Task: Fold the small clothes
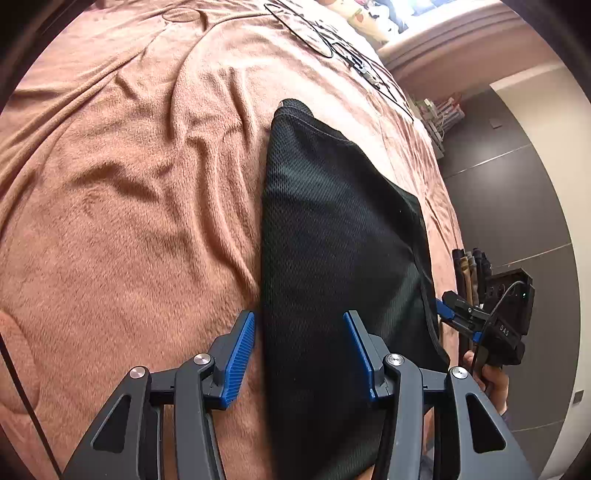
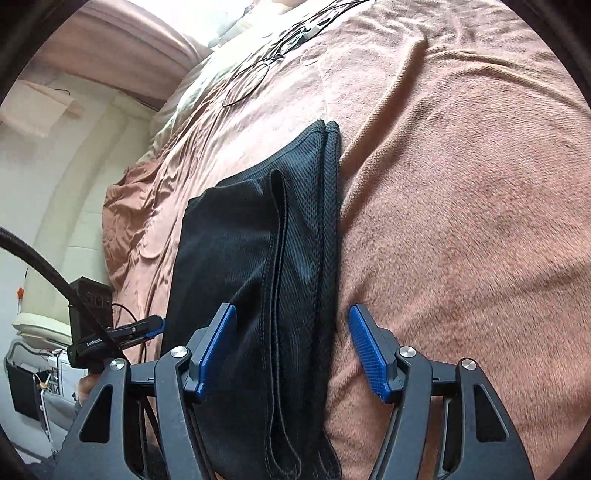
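A black mesh garment (image 1: 332, 229) lies folded into a long narrow stack on a pink-brown blanket (image 1: 129, 184). My left gripper (image 1: 300, 314) stands open low over its near end; one fingertip (image 1: 248, 325) is just off the cloth's left edge, the other is over the cloth. In the right wrist view the garment (image 2: 258, 240) shows several stacked hems. My right gripper (image 2: 292, 307) is open and straddles that end, clamping nothing. Each view shows the other gripper at the bed edge: the right gripper (image 1: 452, 312), held by a hand, and the left gripper (image 2: 147, 326).
Thin black cable loops (image 1: 314, 33) lie far up the bed, seen also as cable loops (image 2: 251, 81). The bed edge drops to a dark tiled floor (image 1: 517, 184). A thick black hose (image 2: 33, 254) crosses the left of the right wrist view.
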`<state>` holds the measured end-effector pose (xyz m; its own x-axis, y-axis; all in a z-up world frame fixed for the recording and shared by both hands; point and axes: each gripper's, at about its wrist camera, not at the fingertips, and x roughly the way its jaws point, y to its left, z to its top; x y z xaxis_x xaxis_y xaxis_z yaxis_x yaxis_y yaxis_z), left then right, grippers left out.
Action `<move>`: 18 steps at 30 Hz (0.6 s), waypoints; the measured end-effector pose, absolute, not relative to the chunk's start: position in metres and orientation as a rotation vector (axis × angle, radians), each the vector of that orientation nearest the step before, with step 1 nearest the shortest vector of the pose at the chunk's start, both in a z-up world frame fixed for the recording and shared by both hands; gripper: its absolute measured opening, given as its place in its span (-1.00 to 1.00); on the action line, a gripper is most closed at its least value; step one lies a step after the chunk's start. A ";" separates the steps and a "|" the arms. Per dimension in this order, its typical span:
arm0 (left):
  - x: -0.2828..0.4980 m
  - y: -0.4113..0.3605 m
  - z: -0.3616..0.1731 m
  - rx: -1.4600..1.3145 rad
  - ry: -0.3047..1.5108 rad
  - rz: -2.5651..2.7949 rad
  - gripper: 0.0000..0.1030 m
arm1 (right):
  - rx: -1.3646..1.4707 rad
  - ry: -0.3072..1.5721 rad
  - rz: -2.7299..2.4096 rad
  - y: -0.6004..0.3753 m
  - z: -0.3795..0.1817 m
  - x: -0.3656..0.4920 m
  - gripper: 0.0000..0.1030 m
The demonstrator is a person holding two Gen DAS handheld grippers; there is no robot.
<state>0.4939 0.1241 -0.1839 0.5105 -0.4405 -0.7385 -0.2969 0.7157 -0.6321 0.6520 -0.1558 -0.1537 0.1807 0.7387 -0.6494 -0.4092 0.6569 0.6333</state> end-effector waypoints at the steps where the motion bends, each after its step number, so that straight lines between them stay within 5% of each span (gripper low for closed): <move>1: 0.498 0.126 -0.186 -0.818 1.057 -0.101 -0.02 | 0.364 1.124 0.846 -0.156 -0.157 0.658 0.20; 5: 0.515 0.134 -0.189 -0.833 1.044 -0.106 -0.03 | 0.392 1.135 0.869 -0.148 -0.168 0.684 -0.04; 12: 0.546 0.151 -0.195 -0.878 1.016 -0.120 -0.04 | 0.383 1.134 0.921 -0.129 -0.174 0.711 -0.06; 18: 0.574 0.164 -0.199 -0.886 1.014 -0.107 -0.25 | 0.303 1.132 0.923 -0.106 -0.175 0.724 -0.22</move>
